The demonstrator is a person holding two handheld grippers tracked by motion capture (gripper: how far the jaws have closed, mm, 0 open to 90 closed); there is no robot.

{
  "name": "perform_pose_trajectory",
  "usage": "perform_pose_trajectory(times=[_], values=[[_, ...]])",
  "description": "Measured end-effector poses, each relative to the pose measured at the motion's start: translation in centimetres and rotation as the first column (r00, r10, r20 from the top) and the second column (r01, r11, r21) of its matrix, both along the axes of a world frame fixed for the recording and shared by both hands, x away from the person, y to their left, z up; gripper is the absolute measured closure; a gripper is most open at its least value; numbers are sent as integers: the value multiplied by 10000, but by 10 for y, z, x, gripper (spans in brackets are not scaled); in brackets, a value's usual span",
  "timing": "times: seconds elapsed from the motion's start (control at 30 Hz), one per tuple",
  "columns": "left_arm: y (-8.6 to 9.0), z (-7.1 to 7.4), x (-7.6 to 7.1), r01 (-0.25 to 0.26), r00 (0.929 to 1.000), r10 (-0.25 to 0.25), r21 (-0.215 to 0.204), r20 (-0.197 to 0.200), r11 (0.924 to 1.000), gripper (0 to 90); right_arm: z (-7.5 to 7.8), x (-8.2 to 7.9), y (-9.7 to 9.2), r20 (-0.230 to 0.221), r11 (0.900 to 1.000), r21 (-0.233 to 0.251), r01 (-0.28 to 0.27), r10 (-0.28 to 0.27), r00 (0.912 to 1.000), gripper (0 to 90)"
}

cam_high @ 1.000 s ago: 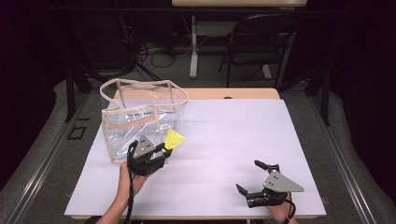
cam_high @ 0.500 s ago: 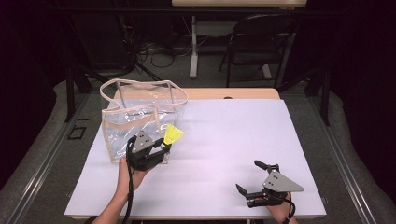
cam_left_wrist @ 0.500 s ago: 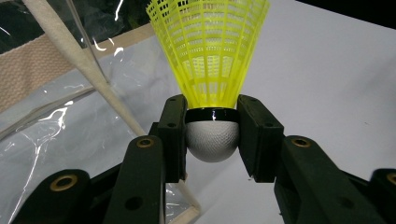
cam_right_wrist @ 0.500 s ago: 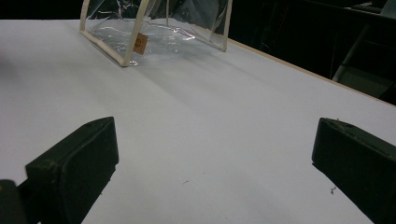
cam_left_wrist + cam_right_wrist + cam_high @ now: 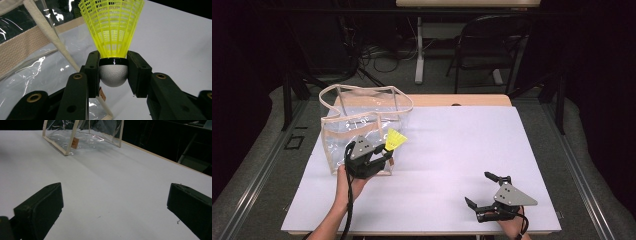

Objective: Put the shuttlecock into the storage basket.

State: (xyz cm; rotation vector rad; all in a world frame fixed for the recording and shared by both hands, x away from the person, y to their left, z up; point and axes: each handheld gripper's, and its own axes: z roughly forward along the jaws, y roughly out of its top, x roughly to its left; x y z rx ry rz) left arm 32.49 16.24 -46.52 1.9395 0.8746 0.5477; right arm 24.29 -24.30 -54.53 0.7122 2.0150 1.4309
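A yellow shuttlecock (image 5: 395, 139) with a white cork head (image 5: 113, 74) is clamped by that head in my left gripper (image 5: 384, 151), its skirt pointing up and away. In the left gripper view the two black pads (image 5: 93, 72) press on either side of the cork. The gripper hovers in front of the clear plastic bag (image 5: 357, 125) with beige trim, near the bag's front right corner. My right gripper (image 5: 482, 190) rests low near the table's front right, jaws wide apart with nothing between them; its black fingertips (image 5: 41, 207) frame bare tabletop.
The white tabletop (image 5: 472, 145) spreads wide between the two grippers. The bag's beige handles (image 5: 362, 90) stand up over its open top. Beyond the table's far wooden edge (image 5: 462, 100) stand a black chair (image 5: 492, 45) and cables on the floor.
My left gripper has lifted a little with the shuttlecock and drifted slightly toward the bag. The right gripper has stayed where it was.
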Motion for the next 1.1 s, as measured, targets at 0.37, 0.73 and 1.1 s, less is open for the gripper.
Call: perform_pose_trajectory(times=[0.37, 0.73, 1.1], values=[[2, 4, 7, -63, 10000, 63, -10, 71, 10000, 647, 0, 0, 0, 5, 10000, -22, -29, 29, 10000, 0], [3, 8, 14, -107, 9998, 108, -68, 143, 9999, 647, 0, 0, 1, -25, 10000, -73, -34, 34, 10000, 0], [5, 10, 20, -103, 9998, 106, -193, 149, 9998, 647, 0, 0, 1, -34, 9999, -88, -49, 49, 10000, 0]])
